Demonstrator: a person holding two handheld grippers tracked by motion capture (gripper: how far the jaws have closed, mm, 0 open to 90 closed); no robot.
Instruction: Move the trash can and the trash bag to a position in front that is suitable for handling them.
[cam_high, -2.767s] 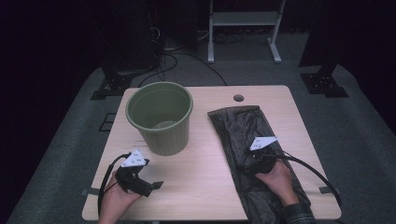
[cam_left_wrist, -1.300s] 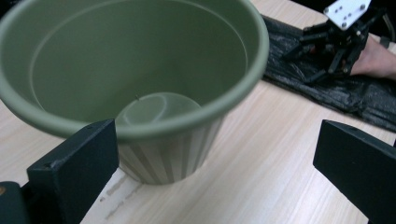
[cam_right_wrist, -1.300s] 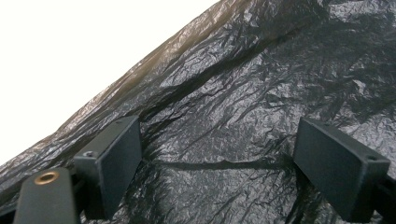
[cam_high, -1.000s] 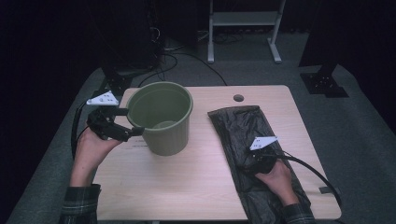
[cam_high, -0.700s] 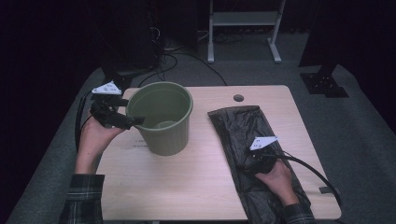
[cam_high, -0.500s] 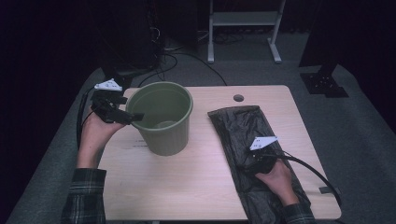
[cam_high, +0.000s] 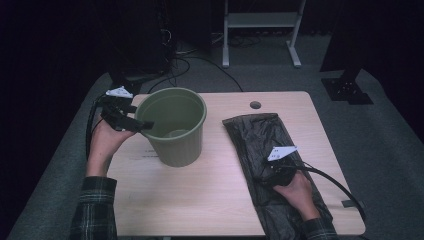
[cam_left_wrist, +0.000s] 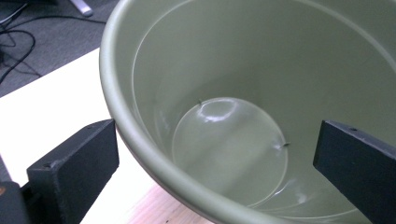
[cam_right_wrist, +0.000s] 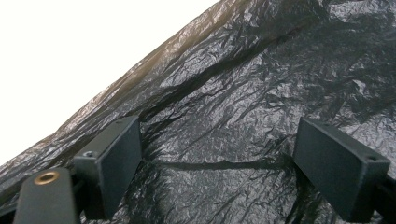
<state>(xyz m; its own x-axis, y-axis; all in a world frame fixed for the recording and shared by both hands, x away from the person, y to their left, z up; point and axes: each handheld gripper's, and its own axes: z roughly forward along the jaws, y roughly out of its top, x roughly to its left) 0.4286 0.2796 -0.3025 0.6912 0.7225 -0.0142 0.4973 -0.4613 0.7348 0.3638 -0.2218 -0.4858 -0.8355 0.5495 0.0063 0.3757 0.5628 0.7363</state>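
Bucket (cam_high: 174, 127), olive green and empty, stands upright on the worktop (cam_high: 215, 200), left of centre. Its near-left rim runs between the left gripper's (cam_left_wrist: 215, 172) spread jaws: one jaw outside the wall, the other over the hollow, neither yet pressing. Closing there would likely pinch the rim. Right of the bucket and well apart lies a black plastic bag (cam_high: 265, 140), flat, its long axis running away from the person. The right gripper (cam_right_wrist: 217, 158) rests on the bag, jaws released.
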